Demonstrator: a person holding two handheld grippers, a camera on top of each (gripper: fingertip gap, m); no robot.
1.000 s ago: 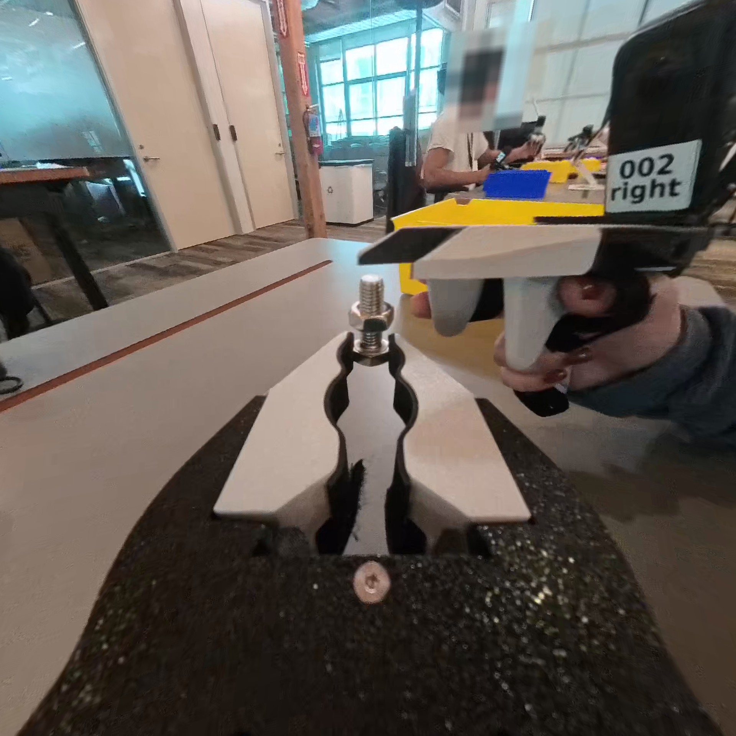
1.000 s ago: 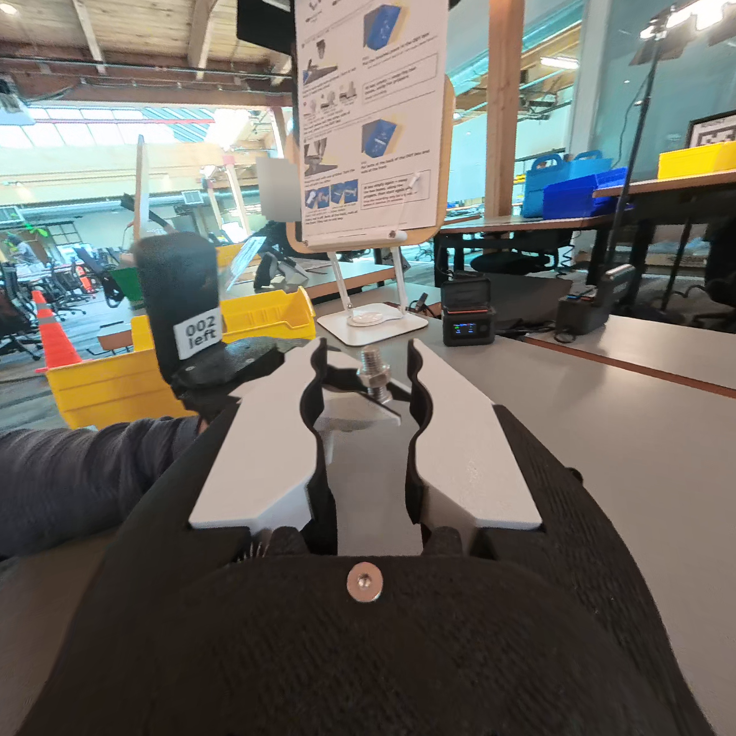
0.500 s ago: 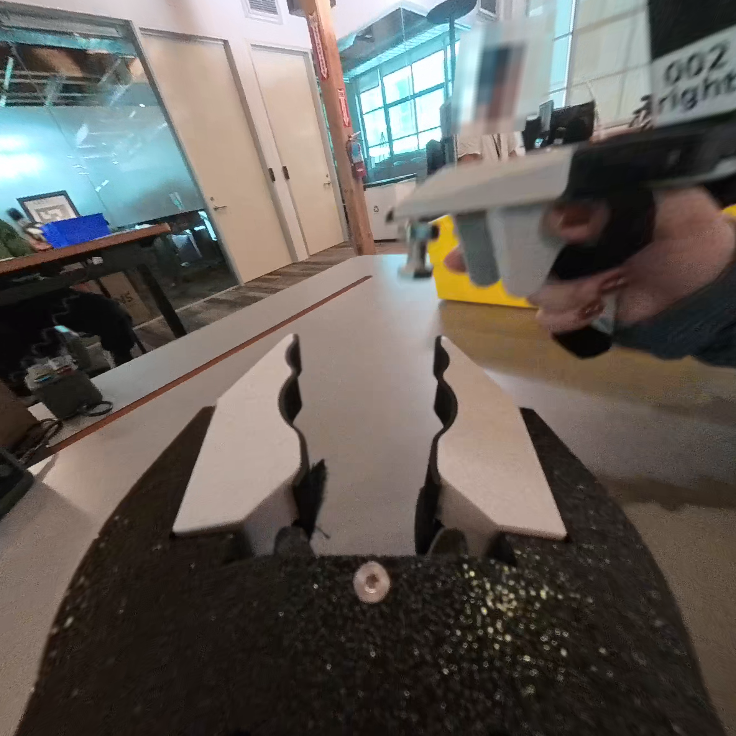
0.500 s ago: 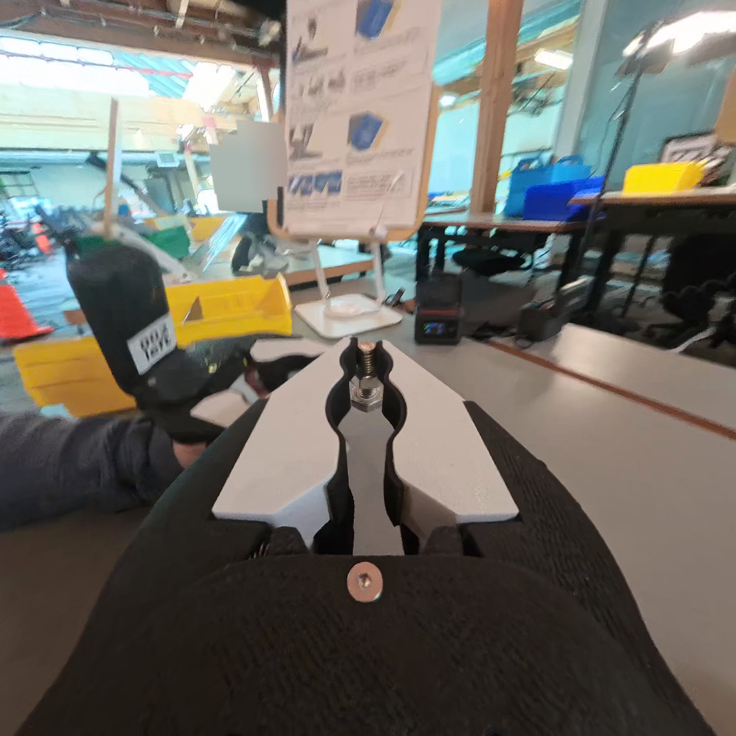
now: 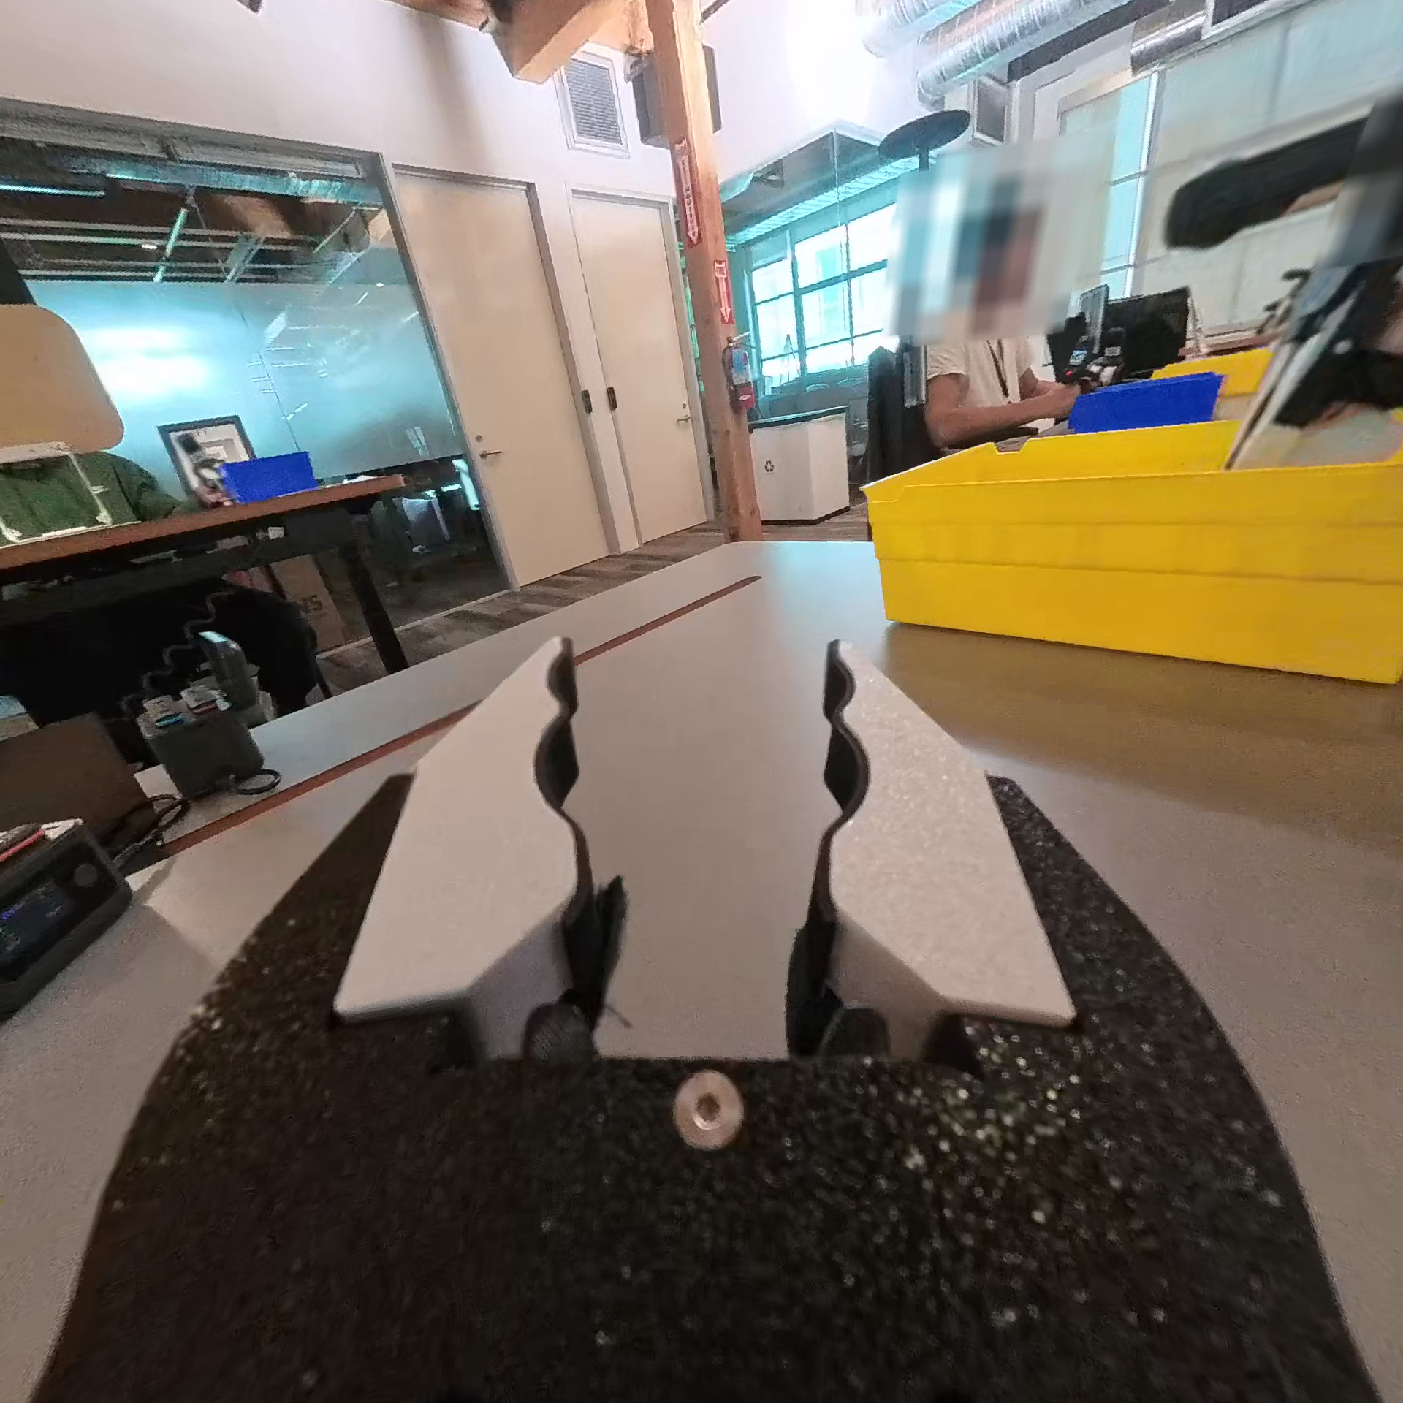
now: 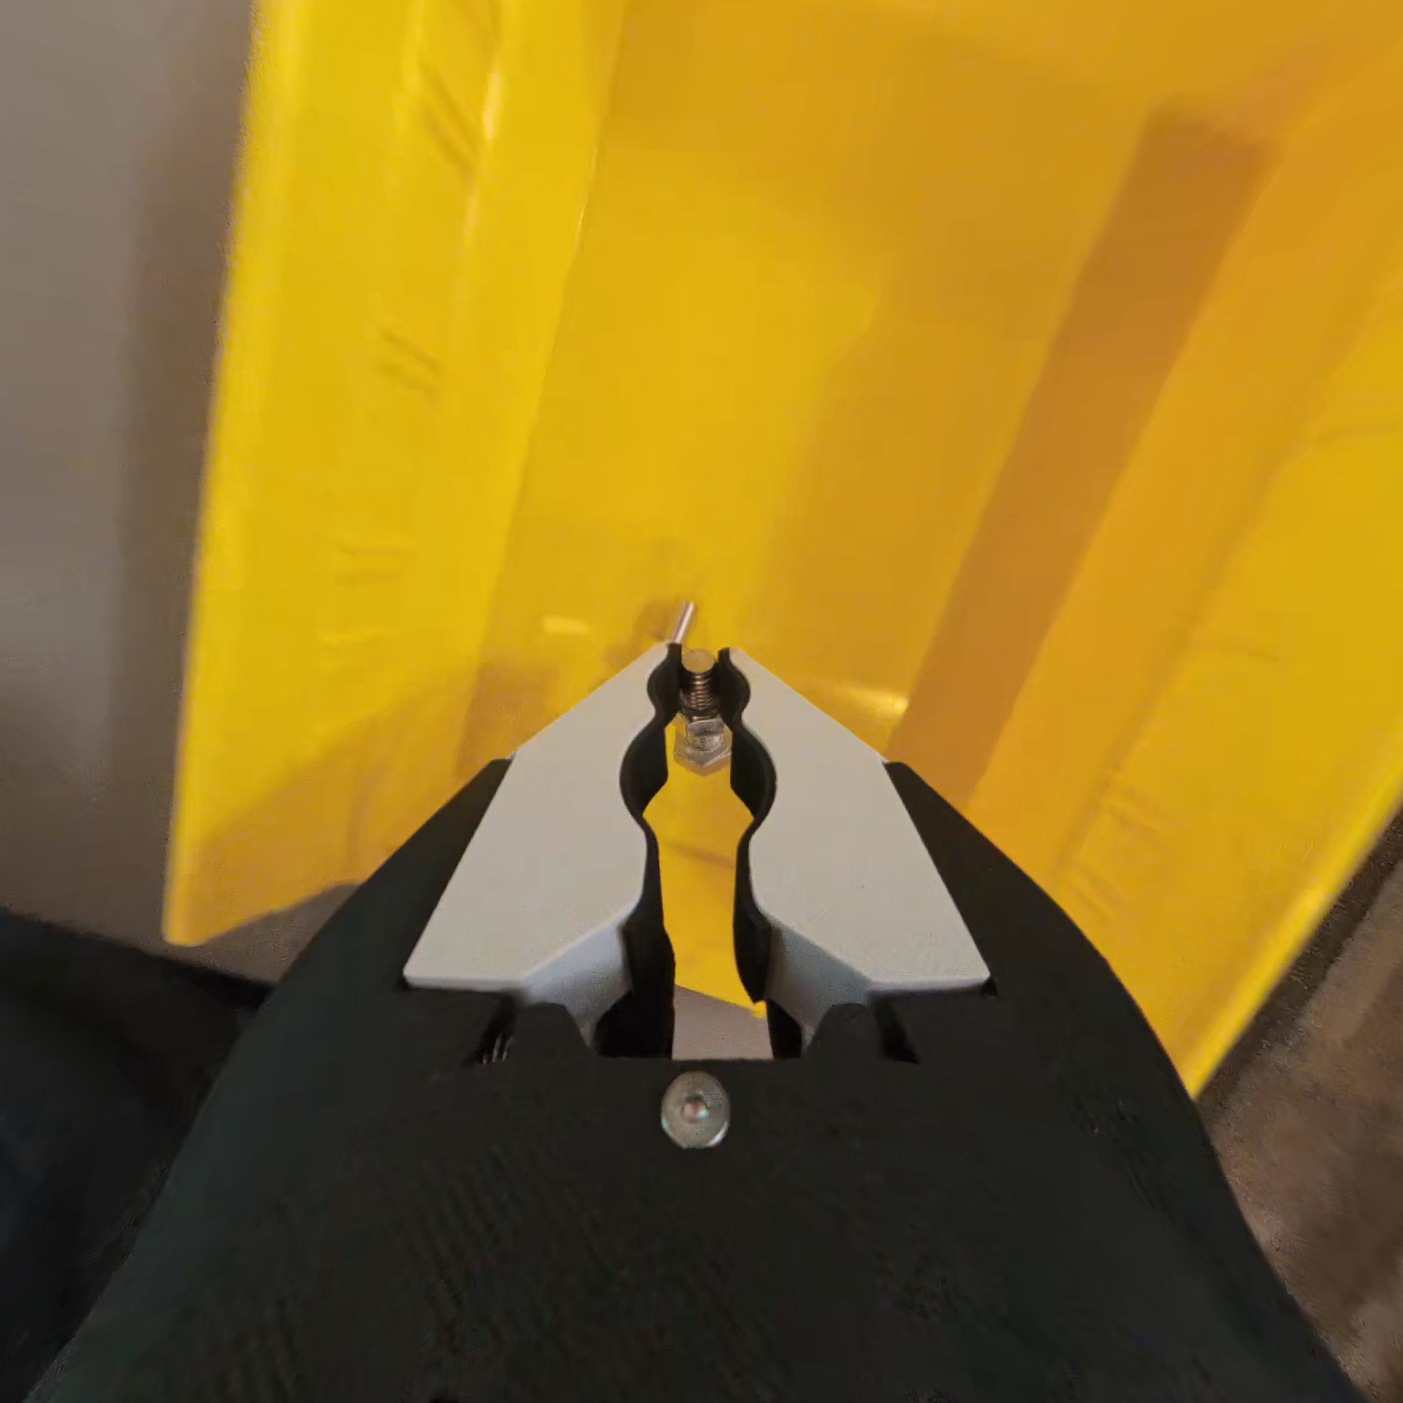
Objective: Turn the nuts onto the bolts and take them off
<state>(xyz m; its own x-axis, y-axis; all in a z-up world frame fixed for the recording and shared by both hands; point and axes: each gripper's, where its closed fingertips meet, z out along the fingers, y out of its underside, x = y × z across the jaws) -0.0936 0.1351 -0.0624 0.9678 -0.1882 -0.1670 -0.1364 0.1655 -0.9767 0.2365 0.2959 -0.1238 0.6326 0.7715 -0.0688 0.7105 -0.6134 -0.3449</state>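
I've got the bolt clamped over the yellow bin.
Right gripper (image 6: 698,660) pinches threaded steel bolt (image 6: 697,687), axis along my fingers, nut (image 6: 700,748) nearest me, above bin (image 6: 759,342). Left gripper (image 5: 698,668) wide open, empty, beside it.

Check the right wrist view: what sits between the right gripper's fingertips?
The bolt with its nut on, pinched by the right gripper over the yellow bin, per the right wrist view.

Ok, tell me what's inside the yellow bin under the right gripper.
Inside the yellow bin, one small metal pin shows beyond the bolt in the right gripper. The gripper hides the floor nearer the camera.
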